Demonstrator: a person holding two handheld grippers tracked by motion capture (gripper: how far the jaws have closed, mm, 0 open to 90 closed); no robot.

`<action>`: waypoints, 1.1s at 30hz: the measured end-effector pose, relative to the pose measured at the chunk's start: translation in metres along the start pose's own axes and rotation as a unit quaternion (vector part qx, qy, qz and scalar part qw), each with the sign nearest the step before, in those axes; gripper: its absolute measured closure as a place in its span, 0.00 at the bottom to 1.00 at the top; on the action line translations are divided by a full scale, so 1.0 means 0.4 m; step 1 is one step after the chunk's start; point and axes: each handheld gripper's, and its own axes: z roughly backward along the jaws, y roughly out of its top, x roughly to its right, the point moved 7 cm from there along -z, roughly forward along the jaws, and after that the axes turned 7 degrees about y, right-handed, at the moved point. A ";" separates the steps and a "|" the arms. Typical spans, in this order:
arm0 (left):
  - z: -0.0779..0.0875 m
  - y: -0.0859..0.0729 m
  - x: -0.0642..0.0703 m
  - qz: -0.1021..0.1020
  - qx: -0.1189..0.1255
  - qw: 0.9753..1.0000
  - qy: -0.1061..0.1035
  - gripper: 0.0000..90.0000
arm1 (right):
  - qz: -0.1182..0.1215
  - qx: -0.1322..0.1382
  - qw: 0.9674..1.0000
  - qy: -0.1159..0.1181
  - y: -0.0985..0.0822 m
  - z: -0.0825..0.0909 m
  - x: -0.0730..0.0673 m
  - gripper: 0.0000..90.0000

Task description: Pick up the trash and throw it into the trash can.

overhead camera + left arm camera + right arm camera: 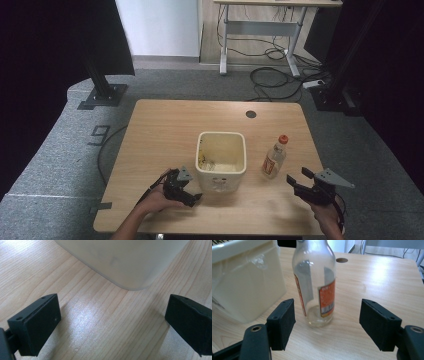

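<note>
A cream plastic bin (221, 159) stands in the middle of the wooden table (165, 125), with some scraps inside. To its right stands an empty clear glass bottle (275, 157) with an orange cap and orange label. My left gripper (196, 198) rests low at the bin's front left corner, open, and the bin's wall (125, 260) is just ahead of its jaws. My right gripper (295, 179) is open near the table's front right, pointing at the bottle (315, 282), which stands a little beyond and between its jaws. The bin (244, 282) shows at the left there.
A round cable hole (251, 114) sits near the table's far edge. Beyond the table are grey carpet, a black stand foot (102, 95), cables and a desk frame (260, 30). Bare wood lies on the far half of the table.
</note>
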 end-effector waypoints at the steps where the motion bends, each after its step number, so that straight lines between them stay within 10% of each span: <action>1: 0.000 0.000 0.000 0.000 0.000 1.000 0.000 0.00 | 0.001 0.001 1.000 0.000 0.004 -0.001 -0.002 0.32; 33: 0.000 0.000 0.000 -0.001 -0.001 1.000 0.000 0.00 | -0.017 0.028 0.999 0.005 0.102 -0.031 -0.029 0.24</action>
